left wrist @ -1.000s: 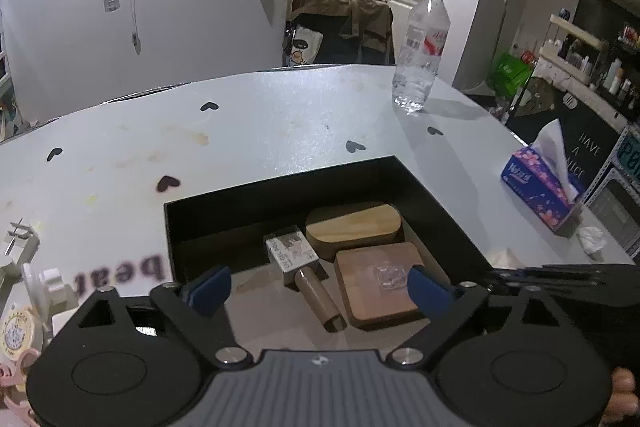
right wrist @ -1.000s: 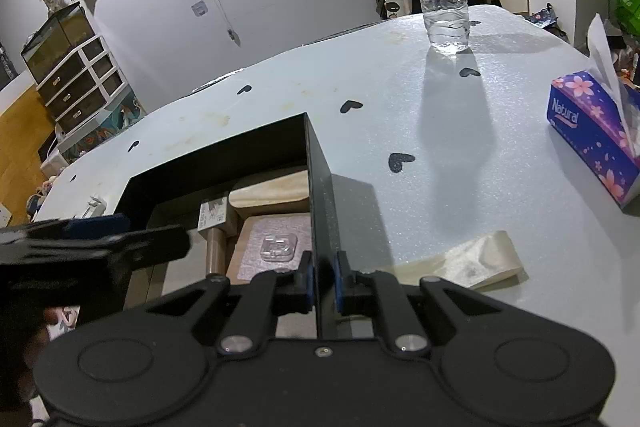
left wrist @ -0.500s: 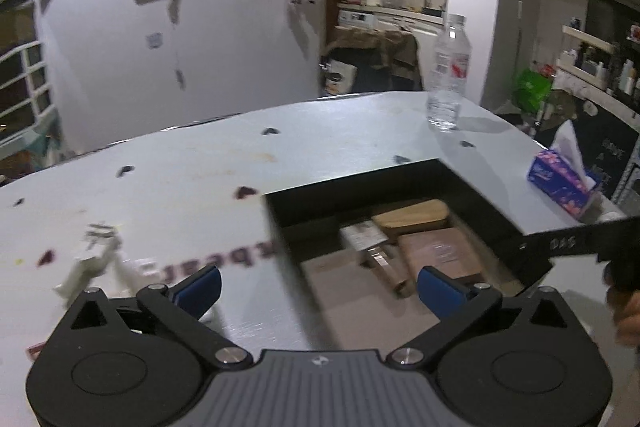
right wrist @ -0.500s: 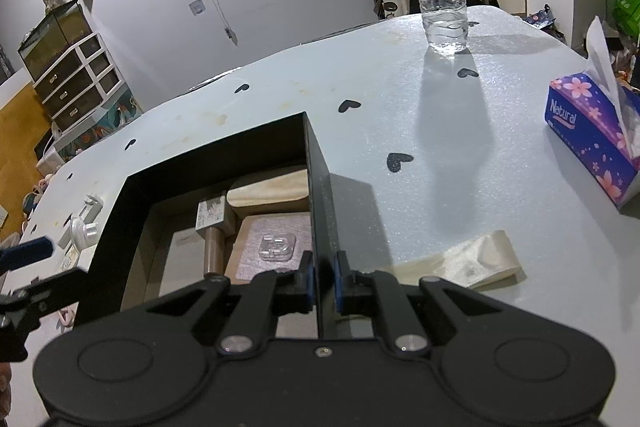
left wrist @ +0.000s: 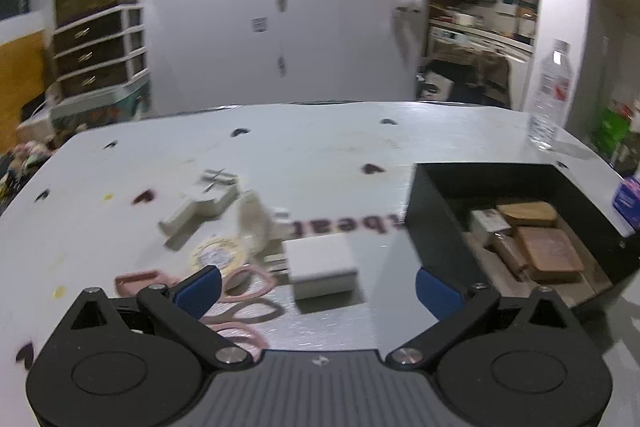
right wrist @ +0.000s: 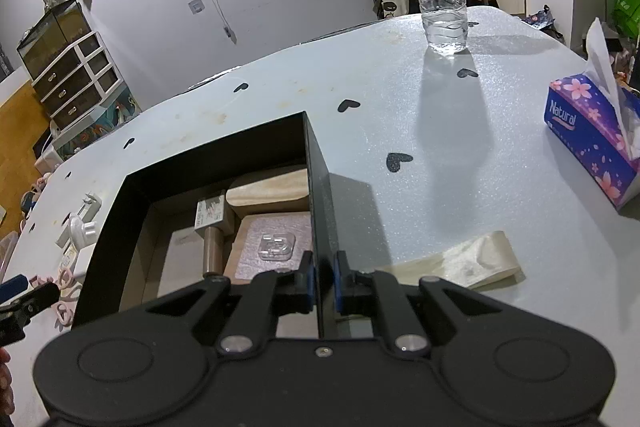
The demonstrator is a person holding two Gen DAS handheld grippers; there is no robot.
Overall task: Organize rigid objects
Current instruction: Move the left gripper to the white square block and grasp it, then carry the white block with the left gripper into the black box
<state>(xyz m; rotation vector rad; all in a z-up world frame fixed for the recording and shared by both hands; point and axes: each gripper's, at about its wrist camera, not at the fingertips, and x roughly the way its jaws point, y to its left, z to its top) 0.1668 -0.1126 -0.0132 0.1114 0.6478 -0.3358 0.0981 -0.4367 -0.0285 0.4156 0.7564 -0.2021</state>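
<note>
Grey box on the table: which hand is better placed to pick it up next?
Left. Its open tool faces the grey box, while the right tool is shut on the black bin's wall.

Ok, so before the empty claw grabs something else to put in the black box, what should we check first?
1. Right gripper shut on the wall of the black box, holding it steady: ok.
2. Left gripper open with nothing between its pads: ok.
3. Something to grab in front of it: ok, the small grey box lies closest, flat on the table.
4. Pink scissors and tape roll clear of the grey box: cannot tell, the picture is blurred and they lie close beside it.
5. Room left in the black box: ok, bare floor shows beside the wooden blocks.
</note>
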